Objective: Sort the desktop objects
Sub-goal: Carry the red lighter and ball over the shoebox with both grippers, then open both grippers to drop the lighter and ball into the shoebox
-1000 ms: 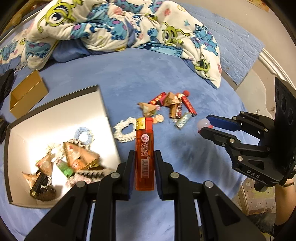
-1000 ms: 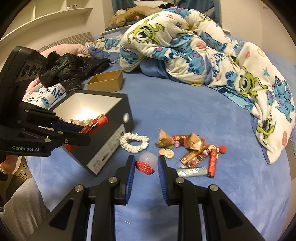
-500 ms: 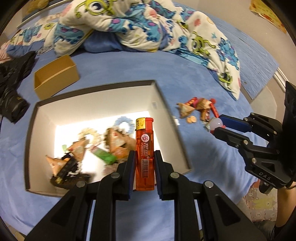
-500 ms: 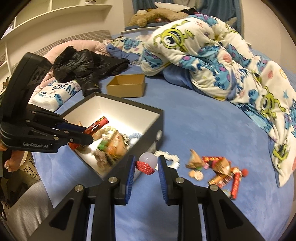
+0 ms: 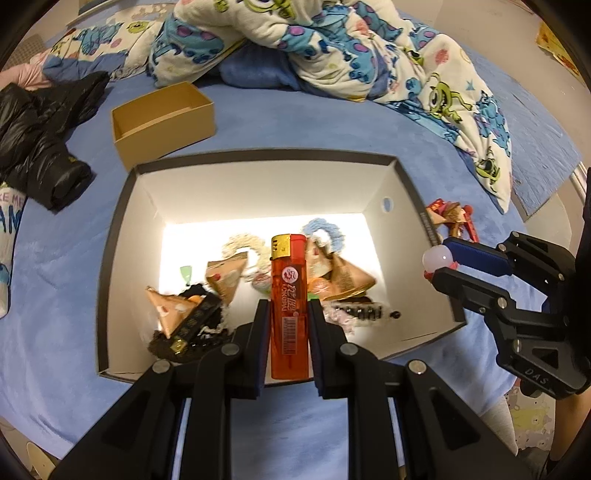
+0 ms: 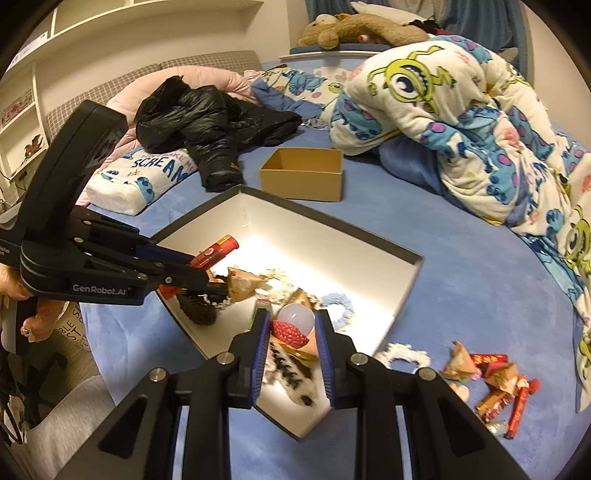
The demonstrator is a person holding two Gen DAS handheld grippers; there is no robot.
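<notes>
From the left wrist view, the left gripper (image 5: pixel 289 314) pinches an orange lighter (image 5: pixel 289 302) upright between its pads, over the near part of the big open box (image 5: pixel 258 158). The lighter's lower end and the gripper's black frame hide part of the box's near wall. Inside, under a glare that bleaches the floor, lie folded snack packets (image 5: pixel 343 273), a pale blue scrunchie (image 5: pixel 325 230), a cream one and a dark clump — several of these are blurred and hard to name. At the right edge the right gripper (image 5: pixel 439 264) comes in, clamped on a pale pink ball (image 5: pixel 437 258) with a red piece barely showing beneath. More wrappers peek out behind the box's right wall, half hidden.

From the right wrist view, the right gripper (image 6: pixel 291 328) holds that pale ball (image 6: pixel 295 319) and a red knobbly bit (image 6: pixel 288 332) between its blue pads, above the box's near corner (image 6: pixel 413 266). The left gripper (image 6: pixel 192 271) reaches in from the left, and only the red top of the lighter (image 6: pixel 218 251) shows past its fingers. Right of the box, loose wrappers (image 6: pixel 495 384) and a white scrunchie (image 6: pixel 402 354) lie on the bed.

The surface is a blue bedspread (image 6: pixel 369 221), with a small brown cardboard box (image 6: pixel 303 173), a black jacket (image 6: pixel 207 118), a cartoon-print quilt (image 6: pixel 480 122) and, by the wall, a plush toy (image 6: pixel 354 31) and white shelves.
</notes>
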